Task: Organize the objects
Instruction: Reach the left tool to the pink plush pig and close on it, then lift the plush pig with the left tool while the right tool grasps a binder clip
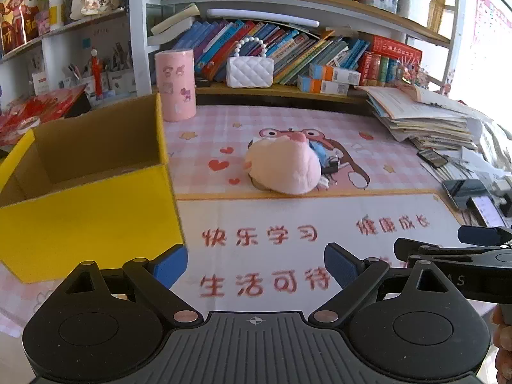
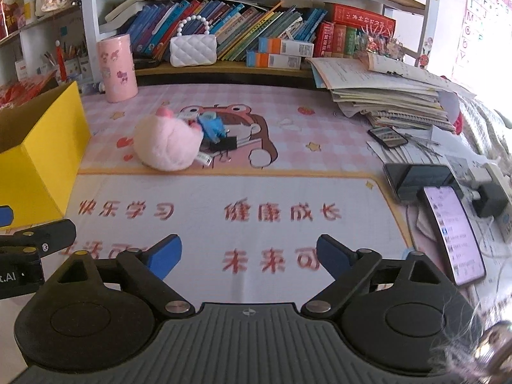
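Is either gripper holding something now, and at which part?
Nothing is held. The left gripper and right gripper are both open over the desk mat, with only the mat between their fingers.

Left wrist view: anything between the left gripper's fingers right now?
No. The left gripper stands open over the bare desk mat, with the pink plush farther ahead.

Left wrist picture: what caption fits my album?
Open left gripper faces a pink plush beside a yellow box.

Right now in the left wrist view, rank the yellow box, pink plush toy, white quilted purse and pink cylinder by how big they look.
1. yellow box, though nearest the camera
2. pink plush toy
3. pink cylinder and white quilted purse: too alike to rank
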`<action>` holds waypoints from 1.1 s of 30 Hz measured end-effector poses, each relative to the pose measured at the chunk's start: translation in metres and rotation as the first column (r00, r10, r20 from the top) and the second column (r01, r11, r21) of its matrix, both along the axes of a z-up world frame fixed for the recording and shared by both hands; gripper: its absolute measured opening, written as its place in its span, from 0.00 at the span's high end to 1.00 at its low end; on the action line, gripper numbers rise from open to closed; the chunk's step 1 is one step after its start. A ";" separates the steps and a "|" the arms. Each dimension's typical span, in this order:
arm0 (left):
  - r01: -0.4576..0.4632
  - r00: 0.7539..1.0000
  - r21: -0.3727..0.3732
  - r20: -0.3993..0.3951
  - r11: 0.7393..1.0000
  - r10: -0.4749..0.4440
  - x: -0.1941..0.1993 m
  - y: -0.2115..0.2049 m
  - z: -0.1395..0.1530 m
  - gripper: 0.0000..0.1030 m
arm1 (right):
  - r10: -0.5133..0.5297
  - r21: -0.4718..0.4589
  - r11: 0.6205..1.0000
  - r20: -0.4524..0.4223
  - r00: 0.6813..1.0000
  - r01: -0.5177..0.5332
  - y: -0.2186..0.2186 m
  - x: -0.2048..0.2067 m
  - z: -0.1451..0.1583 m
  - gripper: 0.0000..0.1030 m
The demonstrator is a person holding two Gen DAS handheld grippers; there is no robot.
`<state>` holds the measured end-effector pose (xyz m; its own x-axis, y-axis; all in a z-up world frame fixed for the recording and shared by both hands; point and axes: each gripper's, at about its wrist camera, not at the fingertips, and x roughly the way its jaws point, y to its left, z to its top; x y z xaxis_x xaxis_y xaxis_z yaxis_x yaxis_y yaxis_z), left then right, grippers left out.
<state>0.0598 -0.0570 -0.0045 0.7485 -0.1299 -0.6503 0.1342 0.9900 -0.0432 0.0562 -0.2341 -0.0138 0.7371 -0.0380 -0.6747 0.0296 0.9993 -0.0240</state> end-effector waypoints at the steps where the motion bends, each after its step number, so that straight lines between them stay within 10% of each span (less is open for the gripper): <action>1: -0.005 1.000 0.002 0.000 1.000 0.005 0.004 -0.004 0.000 0.09 | 0.004 0.004 1.000 0.002 1.000 -0.004 -0.004 0.004 0.000 0.14; 33: -0.123 0.990 -0.028 -0.069 0.992 0.121 0.177 -0.078 -0.034 0.09 | 0.037 0.133 0.990 0.042 0.998 -0.042 -0.086 0.104 -0.003 0.29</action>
